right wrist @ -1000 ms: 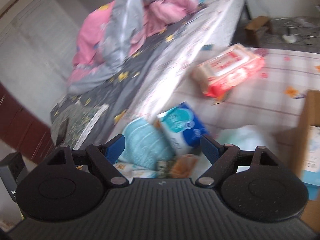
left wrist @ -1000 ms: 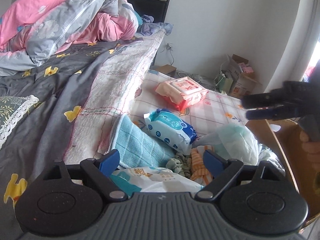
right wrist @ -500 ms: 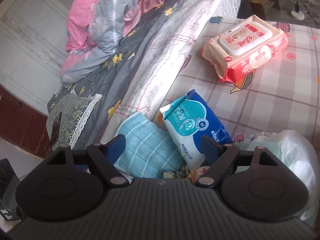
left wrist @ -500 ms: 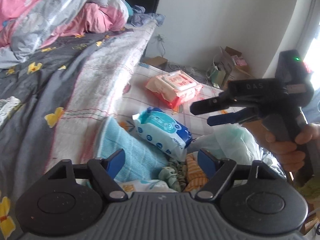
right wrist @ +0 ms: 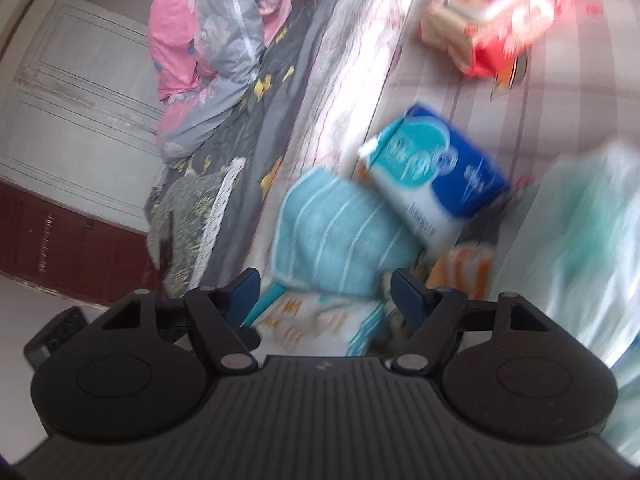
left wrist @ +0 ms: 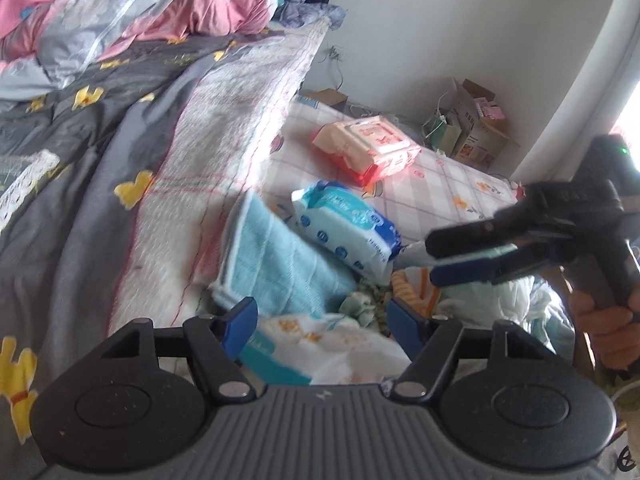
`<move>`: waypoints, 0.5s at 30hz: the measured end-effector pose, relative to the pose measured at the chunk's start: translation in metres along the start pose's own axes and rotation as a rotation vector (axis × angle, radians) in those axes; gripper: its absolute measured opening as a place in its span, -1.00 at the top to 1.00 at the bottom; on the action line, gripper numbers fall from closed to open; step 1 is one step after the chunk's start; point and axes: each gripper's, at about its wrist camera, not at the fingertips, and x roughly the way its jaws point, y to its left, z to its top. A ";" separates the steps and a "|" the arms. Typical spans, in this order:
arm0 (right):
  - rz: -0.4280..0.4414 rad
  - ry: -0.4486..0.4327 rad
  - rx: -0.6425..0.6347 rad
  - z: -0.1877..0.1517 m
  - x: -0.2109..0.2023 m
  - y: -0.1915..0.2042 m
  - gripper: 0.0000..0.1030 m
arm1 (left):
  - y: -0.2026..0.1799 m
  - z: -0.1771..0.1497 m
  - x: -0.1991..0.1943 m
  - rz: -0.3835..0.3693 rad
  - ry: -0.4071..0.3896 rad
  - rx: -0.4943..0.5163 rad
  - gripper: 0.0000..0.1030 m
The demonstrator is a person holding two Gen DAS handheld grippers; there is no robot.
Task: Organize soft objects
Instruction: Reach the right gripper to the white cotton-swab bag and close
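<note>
A pile of soft things lies on the checked mat (left wrist: 448, 184) beside the bed: a folded blue towel (left wrist: 276, 264), a blue-and-white wipes pack (left wrist: 348, 224), a red-and-white wipes pack (left wrist: 368, 148), a white printed pack (left wrist: 320, 344), small green and orange cloths (left wrist: 412, 284) and a pale plastic bag (left wrist: 504, 296). My left gripper (left wrist: 322, 316) is open and empty just above the white pack. My right gripper (right wrist: 324, 292) is open and empty, hovering over the pile; in the left wrist view it (left wrist: 440, 256) reaches in from the right above the orange cloth.
The bed with a grey duck-print cover (left wrist: 80, 152) and heaped pink and grey quilts (left wrist: 120, 12) runs along the left. Cardboard boxes (left wrist: 476, 128) stand by the far wall. A wooden edge lies at the right.
My right gripper has dropped lower and closer over the pile, tilting; its view is blurred by motion. My left gripper has shifted slightly nearer the white pack.
</note>
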 end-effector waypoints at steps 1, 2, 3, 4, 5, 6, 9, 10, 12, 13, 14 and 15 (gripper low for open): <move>0.011 0.023 0.016 -0.005 0.004 0.000 -0.30 | 0.004 -0.001 0.002 0.002 0.022 -0.013 -0.39; 0.018 0.041 0.039 -0.011 0.010 -0.001 -0.28 | 0.007 -0.002 0.005 0.002 0.048 -0.024 -0.39; 0.017 0.062 0.064 -0.016 0.017 -0.003 -0.24 | 0.010 -0.003 0.008 0.001 0.062 -0.034 -0.39; 0.011 0.082 0.084 -0.020 0.023 -0.005 -0.20 | 0.012 -0.004 0.010 -0.004 0.073 -0.045 -0.39; 0.002 0.094 0.102 -0.024 0.029 -0.007 -0.17 | 0.014 -0.005 0.013 -0.008 0.084 -0.053 -0.39; -0.008 0.105 0.123 -0.027 0.036 -0.010 -0.13 | 0.014 -0.006 0.014 -0.006 0.090 -0.052 -0.39; -0.010 0.120 0.194 -0.031 0.050 -0.021 -0.04 | 0.010 -0.010 0.016 -0.001 0.092 -0.014 -0.40; -0.003 0.122 0.212 -0.032 0.054 -0.023 -0.02 | 0.009 -0.011 0.017 0.000 0.098 -0.007 -0.40; 0.006 0.123 0.238 -0.034 0.060 -0.026 0.02 | 0.007 -0.012 0.017 0.002 0.097 0.003 -0.40; 0.007 0.125 0.242 -0.035 0.063 -0.026 0.02 | 0.006 -0.013 0.017 0.009 0.098 0.008 -0.40; 0.005 0.126 0.237 -0.036 0.065 -0.025 0.02 | 0.006 -0.013 0.018 0.016 0.097 0.012 -0.40; 0.002 0.125 0.236 -0.037 0.067 -0.024 0.05 | 0.005 -0.014 0.018 0.021 0.095 0.019 -0.41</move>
